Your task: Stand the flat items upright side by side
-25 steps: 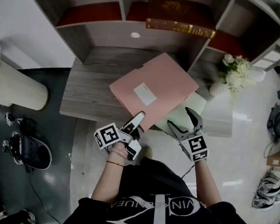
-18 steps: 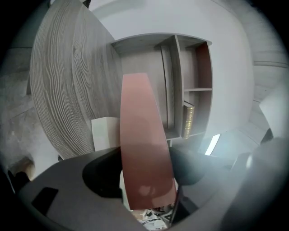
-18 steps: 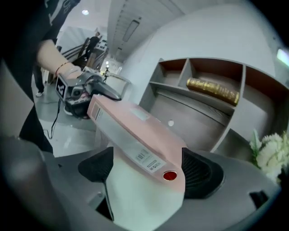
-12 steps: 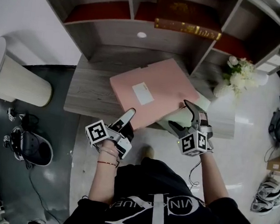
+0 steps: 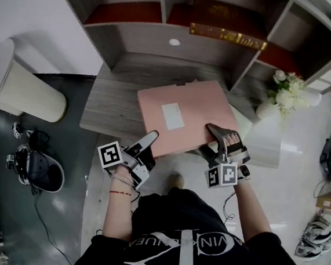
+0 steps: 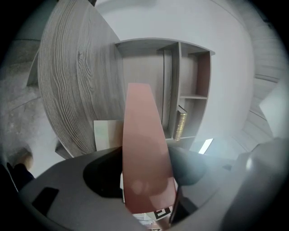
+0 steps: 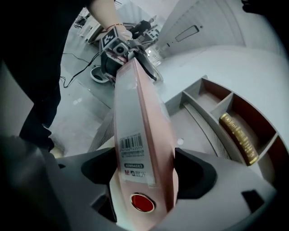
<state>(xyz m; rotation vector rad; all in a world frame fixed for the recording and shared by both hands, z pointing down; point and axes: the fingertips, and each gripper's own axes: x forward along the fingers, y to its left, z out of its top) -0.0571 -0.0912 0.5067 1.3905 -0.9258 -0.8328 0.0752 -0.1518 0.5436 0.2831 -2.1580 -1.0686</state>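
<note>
A pink box folder (image 5: 184, 116) lies over the near edge of the grey desk (image 5: 113, 98), with a white label on its top face. My left gripper (image 5: 147, 143) is shut on its near left edge. In the left gripper view the folder (image 6: 145, 149) runs edge-on between the jaws of my left gripper (image 6: 146, 180). My right gripper (image 5: 221, 141) clasps the near right edge. Its jaws have just been closing, and the barcoded spine (image 7: 135, 153) sits between the jaws of my right gripper (image 7: 144, 176). A pale green flat folder (image 5: 243, 122) peeks out from under the pink one.
A grey shelf unit (image 5: 134, 35) stands at the back of the desk, with a gold-lettered book (image 5: 227, 35) lying flat in one compartment. White flowers (image 5: 288, 94) stand at the desk's right end. A white bin (image 5: 27, 89) stands on the floor at left.
The right gripper has rolled and gone from hovering by the green folder to gripping the pink folder's near right edge. The pink folder has turned squarer to me. The left gripper drifted left with it.
</note>
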